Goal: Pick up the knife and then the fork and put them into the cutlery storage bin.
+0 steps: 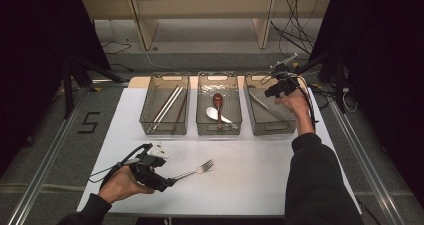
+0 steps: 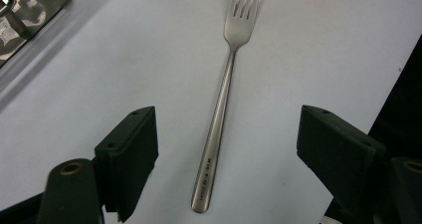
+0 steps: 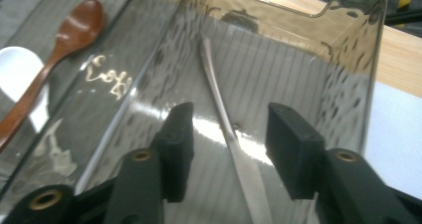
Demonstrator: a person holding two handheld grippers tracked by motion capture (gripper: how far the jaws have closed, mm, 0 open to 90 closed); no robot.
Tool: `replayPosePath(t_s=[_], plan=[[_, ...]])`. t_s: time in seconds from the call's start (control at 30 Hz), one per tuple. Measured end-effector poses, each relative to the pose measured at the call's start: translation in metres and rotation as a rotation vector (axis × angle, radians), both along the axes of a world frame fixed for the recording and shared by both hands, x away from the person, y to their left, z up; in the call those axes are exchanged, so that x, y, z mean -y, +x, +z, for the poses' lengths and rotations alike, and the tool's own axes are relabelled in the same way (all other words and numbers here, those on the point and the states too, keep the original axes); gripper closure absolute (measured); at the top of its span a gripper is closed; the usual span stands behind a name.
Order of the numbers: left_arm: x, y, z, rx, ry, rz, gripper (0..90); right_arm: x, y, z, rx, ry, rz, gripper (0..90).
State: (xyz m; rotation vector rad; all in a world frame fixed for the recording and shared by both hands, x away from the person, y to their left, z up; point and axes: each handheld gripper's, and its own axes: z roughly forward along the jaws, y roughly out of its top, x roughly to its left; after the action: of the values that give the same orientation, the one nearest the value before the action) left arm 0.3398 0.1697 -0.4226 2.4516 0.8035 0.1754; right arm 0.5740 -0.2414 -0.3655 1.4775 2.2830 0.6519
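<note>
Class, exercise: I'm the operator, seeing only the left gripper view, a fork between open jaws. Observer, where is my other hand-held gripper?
Observer: The right hand-held gripper hangs over the right-hand bin, jaws open.
Operator: Anything in that bin?
Observer: A slim metal utensil lies on its floor between the jaws, ungripped.
Operator: And the other bins?
Observer: The middle bin holds a brown wooden spoon and a white spoon; the left bin, chopsticks.
</note>
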Motion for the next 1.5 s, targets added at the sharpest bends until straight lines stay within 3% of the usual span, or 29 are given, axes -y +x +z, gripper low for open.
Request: replayPosePath(t_s=[0.4,0.83,1.07,1.2,1.5], plan=[[0.001,0.001,-0.001,-0.005,0.016,0.004,21.2,0.016,-0.033,0.011,-0.002,0.063,0.061,36.5],[0.002,0.003,-0.002,-0.008,0.056,0.009,19.2,0.019,-0.097,0.02,0.036,0.127,0.182,29.4],[0.008,0.006,-0.005,-0.026,0.109,-0.019,22.1,0.014,-0.133,0.011,0.034,0.129,0.243,29.4],[0.013,0.008,-0.011,-0.056,0.147,-0.037,25.6,0.01,-0.15,0.004,0.026,0.135,0.277,29.3],[0.023,0.017,-0.025,-0.092,0.206,-0.06,35.3,0.001,-0.179,-0.011,0.008,0.161,0.332,27.8]])
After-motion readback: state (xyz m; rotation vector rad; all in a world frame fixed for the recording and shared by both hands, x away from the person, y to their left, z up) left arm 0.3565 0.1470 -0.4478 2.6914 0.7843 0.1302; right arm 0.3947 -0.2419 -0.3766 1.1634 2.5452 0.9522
